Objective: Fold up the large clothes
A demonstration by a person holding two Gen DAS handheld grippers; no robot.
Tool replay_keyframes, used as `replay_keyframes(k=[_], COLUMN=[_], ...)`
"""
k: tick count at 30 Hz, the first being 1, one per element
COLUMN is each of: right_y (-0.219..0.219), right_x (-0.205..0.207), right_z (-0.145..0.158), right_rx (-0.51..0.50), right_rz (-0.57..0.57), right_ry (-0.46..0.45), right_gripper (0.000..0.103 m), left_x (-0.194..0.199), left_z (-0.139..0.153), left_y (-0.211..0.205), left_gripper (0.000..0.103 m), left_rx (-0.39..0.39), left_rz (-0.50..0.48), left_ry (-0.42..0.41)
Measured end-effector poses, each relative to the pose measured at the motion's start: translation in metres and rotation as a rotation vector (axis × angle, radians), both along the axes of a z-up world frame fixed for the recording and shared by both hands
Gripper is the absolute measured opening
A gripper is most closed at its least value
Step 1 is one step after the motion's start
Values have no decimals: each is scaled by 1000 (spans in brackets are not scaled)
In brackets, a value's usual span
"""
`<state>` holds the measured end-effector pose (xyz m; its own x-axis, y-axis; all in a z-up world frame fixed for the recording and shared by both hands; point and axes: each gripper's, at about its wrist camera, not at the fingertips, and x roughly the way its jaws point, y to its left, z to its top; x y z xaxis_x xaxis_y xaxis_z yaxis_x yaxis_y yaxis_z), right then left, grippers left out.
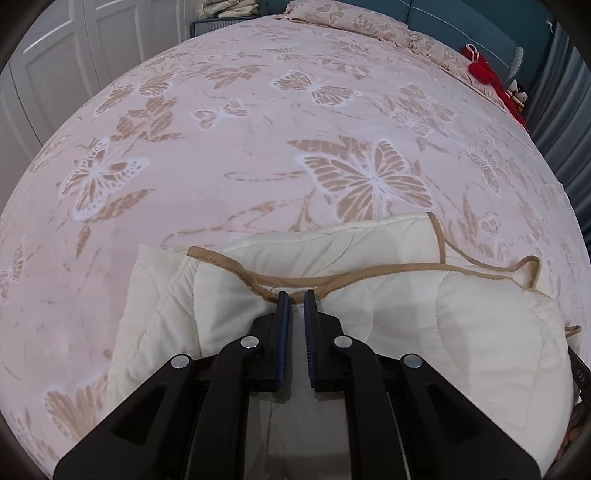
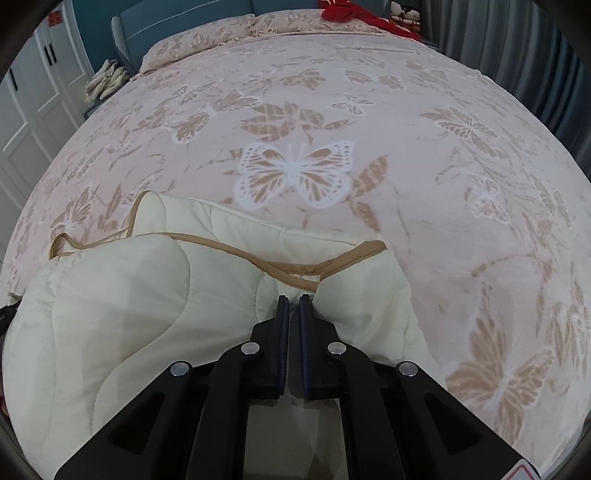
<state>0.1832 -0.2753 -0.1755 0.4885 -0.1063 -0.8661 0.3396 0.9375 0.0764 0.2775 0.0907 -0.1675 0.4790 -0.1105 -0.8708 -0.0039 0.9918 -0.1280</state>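
A cream quilted blanket [image 1: 443, 317] with tan edge trim [image 1: 362, 278] lies bunched and partly folded at the near edge of the bed. My left gripper [image 1: 296, 295] is shut on the blanket's fabric just below the trim. In the right wrist view the same blanket [image 2: 122, 302] fills the lower left, its trim [image 2: 295, 271] running across the fold. My right gripper [image 2: 294, 298] is shut on the blanket's fabric near the trim, at the blanket's right end. Both grippers hold the layers close above the bedspread.
A pink bedspread with tan and white butterflies [image 1: 258, 147] covers the bed [image 2: 406, 184]. Pillows [image 1: 354, 22] lie at the headboard, with a red cloth [image 1: 487, 74] and soft toys [image 2: 404, 14] nearby. White wardrobe doors [image 1: 55, 62] stand at the left, grey curtains [image 2: 524, 48] at the right.
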Motion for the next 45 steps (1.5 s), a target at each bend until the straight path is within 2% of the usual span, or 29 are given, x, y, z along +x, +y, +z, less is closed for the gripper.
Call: replay_keyframes(k=[5, 12, 14, 15, 16, 19, 21, 23, 26, 30, 33, 36, 37, 39, 42, 45], right_y=[2, -1, 3, 8, 17, 63, 97, 132, 159, 163, 165, 164, 164, 165, 167, 170], right_x=[2, 8, 11, 9, 6, 6, 11, 20, 31, 32, 31, 30, 30, 28, 28, 29], right_z=[-5, -3, 16, 27, 44, 76, 82, 77, 60, 30, 11, 1, -2, -3, -6, -8], right_rx=[-6, 10, -16, -8, 25, 109, 123, 145, 153, 160, 162, 178, 175, 167, 154, 131], right_rz=[1, -1, -28, -33, -21, 85, 168, 239, 269, 250, 253, 251, 254, 260, 265, 271], right_ry=[-19, 0, 35, 21, -23, -84, -78, -58, -14, 51, 73, 67, 63, 55, 47, 45], right_gripper=[1, 1, 3, 7, 7, 8, 7, 7, 7, 6, 2, 0, 0, 0, 0, 0], left_x=[-2, 0, 0, 0, -3, -22, -34, -43, -45, -44, -46, -56, -60, -74, -102, -126], left_z=[-7, -10, -6, -1, 10, 41, 55, 61, 57, 45, 37, 43, 47, 58, 72, 72], left_y=[-5, -2, -2, -1, 1, 5, 2, -3, -14, -36, -34, -17, -10, 15, 68, 112], left_gripper=[7, 7, 7, 7, 7, 11, 15, 15, 15, 15, 15, 16, 19, 36, 50, 54], left_rx=[32, 12, 16, 16, 6, -122, -153, -196, -250, -201, -246, -283, -285, -284, -279, -306], left_rz=[-4, 0, -6, -6, 7, 21, 19, 9, -22, -70, -48, -26, -18, 17, 102, 190], left_ry=[-52, -61, -47, -40, -32, -45, -47, -27, 33, 59, 83, 84, 79, 50, 9, 23])
